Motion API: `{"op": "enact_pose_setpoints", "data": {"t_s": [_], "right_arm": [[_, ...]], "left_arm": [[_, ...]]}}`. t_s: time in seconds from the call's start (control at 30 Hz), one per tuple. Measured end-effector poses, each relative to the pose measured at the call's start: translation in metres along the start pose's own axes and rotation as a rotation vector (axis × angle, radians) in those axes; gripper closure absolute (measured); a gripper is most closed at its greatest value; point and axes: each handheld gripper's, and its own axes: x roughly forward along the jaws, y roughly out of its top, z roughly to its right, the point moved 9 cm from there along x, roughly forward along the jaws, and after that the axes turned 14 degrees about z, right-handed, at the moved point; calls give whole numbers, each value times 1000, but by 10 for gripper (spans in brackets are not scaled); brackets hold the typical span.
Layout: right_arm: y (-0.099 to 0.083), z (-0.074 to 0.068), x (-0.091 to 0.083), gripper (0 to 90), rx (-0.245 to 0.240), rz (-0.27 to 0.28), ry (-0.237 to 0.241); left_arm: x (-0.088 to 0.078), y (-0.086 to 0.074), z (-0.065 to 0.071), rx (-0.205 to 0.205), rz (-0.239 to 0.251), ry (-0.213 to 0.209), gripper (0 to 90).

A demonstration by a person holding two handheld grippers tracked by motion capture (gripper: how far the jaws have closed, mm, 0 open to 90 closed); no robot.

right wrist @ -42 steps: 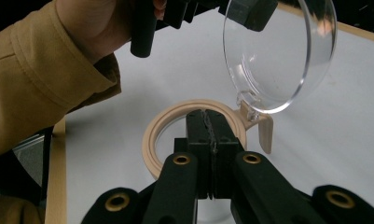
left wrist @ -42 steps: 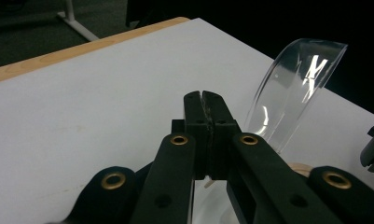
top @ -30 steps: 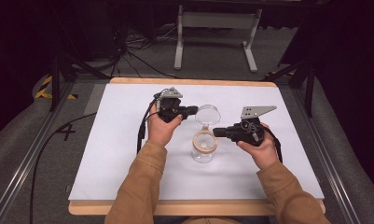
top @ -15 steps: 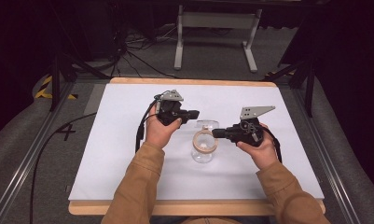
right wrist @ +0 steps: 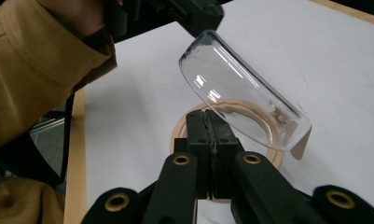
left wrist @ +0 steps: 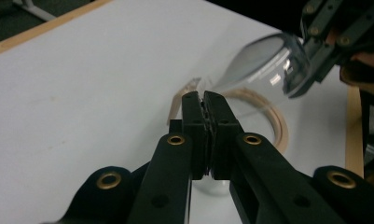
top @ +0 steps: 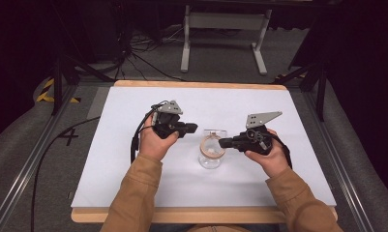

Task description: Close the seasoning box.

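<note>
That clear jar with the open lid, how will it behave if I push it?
The jar looks like clear glass, so probably rigid, breakable and slick under hard fingers. Its lid stands tilted open above the tan ring, so it may swing or drop shut when pushed.

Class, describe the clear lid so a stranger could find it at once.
Start at the white table top and look between the two black grippers. There stands a clear glass jar with a tan rim. The clear domed lid tilts above its mouth: transparent like the jar, but tipped and without the tan ring.
</note>
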Motion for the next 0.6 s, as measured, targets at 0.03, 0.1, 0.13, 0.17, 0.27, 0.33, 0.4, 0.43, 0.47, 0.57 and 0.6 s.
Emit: {"op": "enact_pose_setpoints", "data": {"t_s": [0.03, 0.1, 0.13, 0.17, 0.27, 0.33, 0.4, 0.43, 0.47, 0.57, 0.6], "right_arm": [[-1, 0, 0, 897, 5, -6, 0], [-1, -1, 0, 897, 9, -10, 2], [-2, -2, 0, 897, 12, -19, 5], [-3, -2, 0, 897, 13, -25, 6], [-4, -4, 1, 898, 18, -39, 13], [-6, -5, 0, 898, 23, -58, 16], [-7, -6, 1, 898, 22, -69, 19], [-7, -7, 0, 898, 23, -81, 22], [-8, -7, 0, 898, 21, -89, 26], [-10, -7, 0, 899, 27, -114, 27], [-11, -7, -1, 899, 30, -121, 28]], "left_arm": [[-4, -1, 2, 4, -15, -5, 869], [-7, -1, 5, -9, -9, -19, 867], [-10, -1, 7, -12, -19, -29, 862], [-13, -3, 9, -6, -40, -31, 860], [-17, -6, 12, -8, -65, -34, 860], [-18, -9, 14, -12, -85, -44, 859], [-20, -13, 15, -16, -124, -50, 856], [-20, -15, 15, -21, -136, -51, 854], [-20, -17, 16, -22, -154, -55, 852], [-20, -23, 16, -33, -199, -60, 847], [-20, -26, 16, -38, -219, -56, 845]]}}
